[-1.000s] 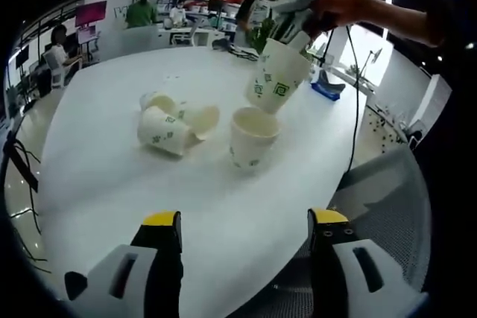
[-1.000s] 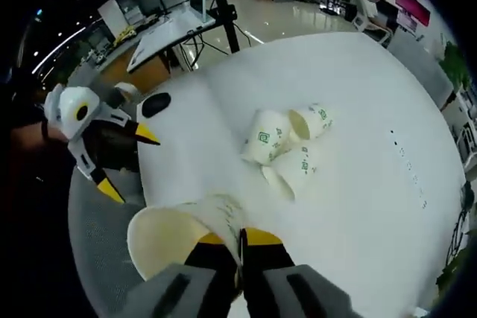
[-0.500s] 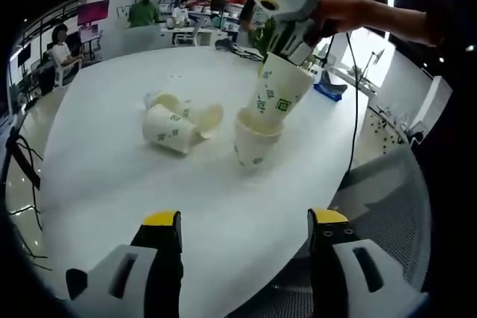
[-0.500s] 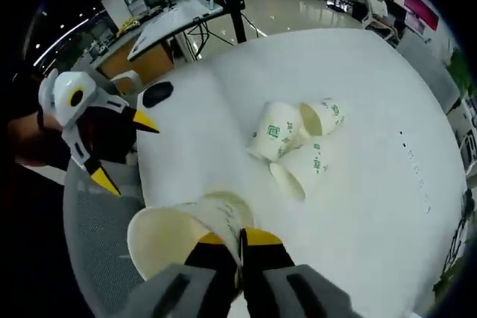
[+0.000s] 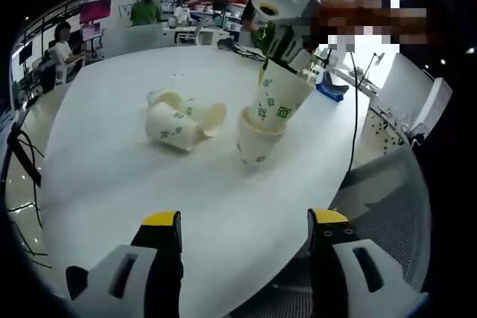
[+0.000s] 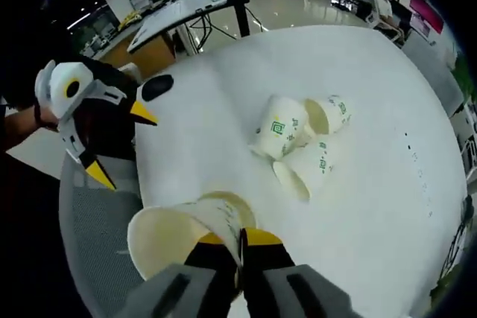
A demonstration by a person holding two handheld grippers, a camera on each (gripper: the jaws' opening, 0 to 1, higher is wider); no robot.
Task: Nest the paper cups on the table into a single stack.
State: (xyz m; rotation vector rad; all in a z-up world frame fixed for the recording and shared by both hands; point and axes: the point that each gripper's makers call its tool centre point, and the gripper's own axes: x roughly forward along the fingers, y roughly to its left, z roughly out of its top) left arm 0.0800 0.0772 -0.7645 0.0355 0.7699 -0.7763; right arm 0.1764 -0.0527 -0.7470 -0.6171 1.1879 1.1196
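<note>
A: Right gripper (image 6: 240, 247)?
B: Jaws pinched on the rim wall of a held cup (image 6: 182, 226), mouth open toward 9 o'clock in the right gripper view. In the left gripper view that gripper (image 5: 287, 9) comes in at 1 o'clock, with the held cup (image 5: 279, 98) tilted and its base inside the mouth of an upright cup (image 5: 256, 139).

A: Seated fully?
B: No. Most of the held cup's wall stands above the upright cup's rim, leaning toward 1 o'clock.

A: Left gripper (image 5: 245, 223)?
B: Jaws wide apart, nothing between them, yellow tips low over the near edge of the white surface (image 5: 112, 184). In the right gripper view it (image 6: 112, 143) sits at 9 o'clock, off the surface edge, jaws spread.

A: Other cups?
B: Three lying on their sides, clustered and touching, left of the upright cup in the left gripper view: front cup (image 5: 171, 127), one behind (image 5: 161, 98), one to the right (image 5: 212, 117) with its mouth showing. In the right gripper view the cluster lies past the held cup toward 1 o'clock.

A: Surroundings?
B: A grey mesh chair (image 5: 387, 206) at 4 o'clock by the surface edge. People sit at desks far behind.
</note>
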